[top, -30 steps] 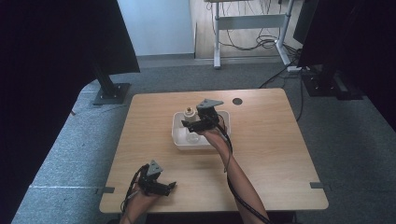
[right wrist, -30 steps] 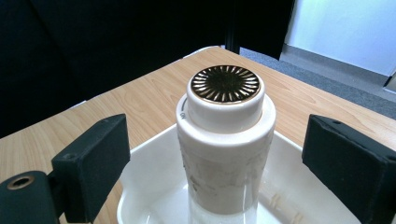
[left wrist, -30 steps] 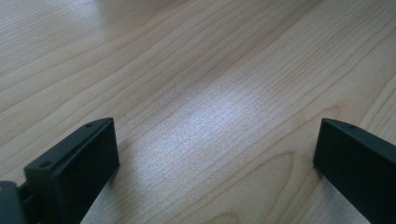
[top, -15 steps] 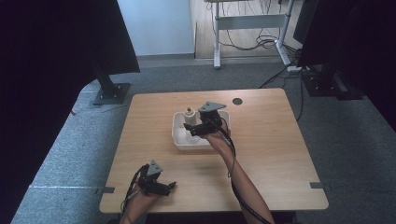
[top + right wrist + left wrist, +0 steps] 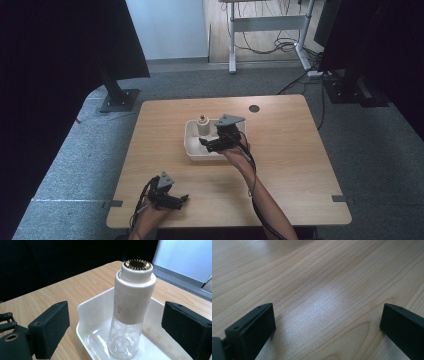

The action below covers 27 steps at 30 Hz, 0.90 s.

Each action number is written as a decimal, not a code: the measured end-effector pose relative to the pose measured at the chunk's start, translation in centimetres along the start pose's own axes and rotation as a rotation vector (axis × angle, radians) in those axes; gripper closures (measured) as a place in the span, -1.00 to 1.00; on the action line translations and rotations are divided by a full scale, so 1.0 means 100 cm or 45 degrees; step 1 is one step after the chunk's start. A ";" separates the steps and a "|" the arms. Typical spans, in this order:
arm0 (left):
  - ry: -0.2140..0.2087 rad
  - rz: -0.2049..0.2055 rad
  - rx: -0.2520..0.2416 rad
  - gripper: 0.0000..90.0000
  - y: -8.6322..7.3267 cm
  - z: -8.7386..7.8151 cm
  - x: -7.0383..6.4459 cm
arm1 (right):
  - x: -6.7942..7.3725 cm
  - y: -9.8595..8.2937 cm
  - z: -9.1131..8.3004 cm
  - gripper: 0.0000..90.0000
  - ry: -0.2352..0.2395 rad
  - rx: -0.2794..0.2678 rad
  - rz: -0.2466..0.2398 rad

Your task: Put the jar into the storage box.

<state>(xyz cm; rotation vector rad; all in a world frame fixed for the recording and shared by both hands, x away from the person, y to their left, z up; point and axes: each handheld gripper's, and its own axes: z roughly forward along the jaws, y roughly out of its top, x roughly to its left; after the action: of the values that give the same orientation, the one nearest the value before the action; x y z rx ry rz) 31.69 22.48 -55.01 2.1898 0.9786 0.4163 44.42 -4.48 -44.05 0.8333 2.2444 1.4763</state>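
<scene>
over the white tray (image 5: 192, 148), our right gripper (image 5: 206, 145) had backed off the bottle (image 5: 202, 125), jaws wide, leaving it upright; left gripper (image 5: 183, 199) stayed wide on the table (image 5: 290, 150).

Dim room, dark edges; soft glare whitens the pale wooden worktop (image 5: 322, 302) between the left tongs (image 5: 325, 322), whose black tips blur.
</scene>
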 end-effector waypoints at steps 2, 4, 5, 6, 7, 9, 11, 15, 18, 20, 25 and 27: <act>0.000 -0.001 0.000 -1.00 0.000 0.000 0.000 | 0.000 -0.002 -0.002 -0.84 -0.001 0.003 0.001; 0.000 -0.001 0.000 -1.00 0.000 0.000 0.000 | 0.000 -0.004 -0.003 -0.84 -0.001 0.004 0.004; 0.001 0.000 0.000 -1.00 0.000 0.000 0.000 | 0.000 -0.005 -0.004 -0.83 0.001 0.006 0.000; 0.001 0.000 0.000 -1.00 0.000 0.000 0.000 | 0.000 -0.006 -0.005 -0.83 -0.001 0.007 0.004; 0.001 0.000 0.000 -1.00 0.000 0.000 0.000 | -0.001 -0.007 -0.005 -0.83 -0.002 0.008 0.004; 0.000 0.000 0.001 -1.00 0.000 0.000 0.000 | -0.001 -0.009 -0.006 -0.83 -0.003 0.011 0.006; 0.000 0.000 0.002 -1.00 0.000 0.000 0.000 | -0.001 -0.011 -0.007 -0.83 -0.003 0.014 0.008; -0.001 0.000 -0.001 -1.00 0.000 0.000 0.000 | -0.002 -0.016 -0.010 -0.83 -0.006 0.022 0.014; -0.005 0.005 -0.005 -0.98 -0.001 -0.001 0.000 | -0.003 -0.019 -0.012 -0.83 -0.009 0.027 0.018; -0.005 0.004 -0.008 -0.96 -0.001 -0.001 -0.001 | -0.004 -0.021 -0.014 -0.83 -0.013 0.027 0.021; -0.001 -0.001 -0.010 -0.94 -0.001 -0.002 0.000 | -0.005 -0.026 -0.021 -0.82 -0.015 0.028 0.022; 0.001 -0.003 -0.012 -0.93 -0.001 -0.002 0.000 | -0.005 -0.028 -0.023 -0.82 -0.015 0.032 0.019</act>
<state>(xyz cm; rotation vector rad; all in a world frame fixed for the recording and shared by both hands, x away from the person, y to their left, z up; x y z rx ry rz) 31.51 22.61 -54.95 2.1795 0.9780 0.4199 42.72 -7.32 -45.68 0.8662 2.2568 1.4491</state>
